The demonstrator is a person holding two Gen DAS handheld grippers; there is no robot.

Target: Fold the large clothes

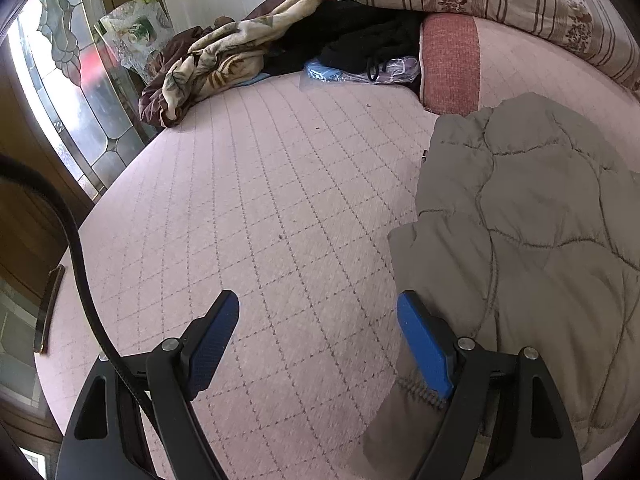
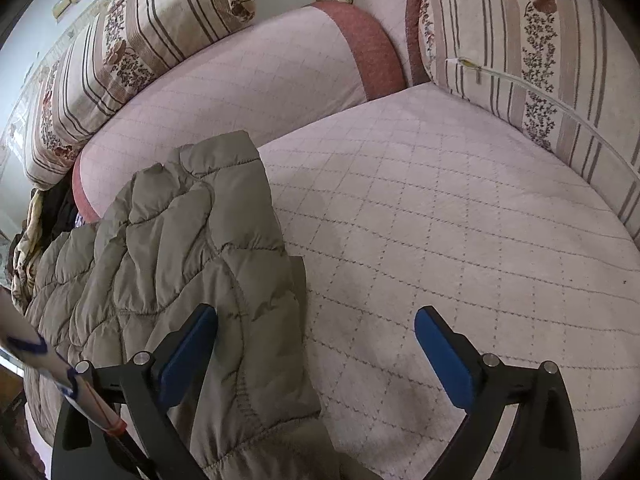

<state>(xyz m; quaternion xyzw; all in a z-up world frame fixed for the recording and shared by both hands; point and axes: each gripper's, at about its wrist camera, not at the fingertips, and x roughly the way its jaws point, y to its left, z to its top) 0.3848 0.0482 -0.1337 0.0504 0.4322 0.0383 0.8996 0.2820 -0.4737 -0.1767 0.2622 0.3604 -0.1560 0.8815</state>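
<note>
A khaki quilted puffer jacket [image 1: 528, 220] lies folded into a long bundle on the pink quilted sofa seat [image 1: 272, 200]. In the left wrist view it fills the right side. My left gripper [image 1: 318, 304] is open and empty over the bare seat, its right finger beside the jacket's left edge. In the right wrist view the jacket [image 2: 180, 248] lies at the left and middle. My right gripper [image 2: 316, 320] is open and empty, its left finger over the jacket's lower part, its right finger over the seat [image 2: 460, 220].
A heap of a brown-and-cream blanket [image 1: 208, 64] and black clothes [image 1: 360, 36] lies at the far end. A plastic bag [image 1: 360, 72] lies beside it. Striped floral cushions [image 2: 520, 52] and a pink bolster [image 2: 260, 76] line the back. A stained-glass door [image 1: 68, 80] stands left.
</note>
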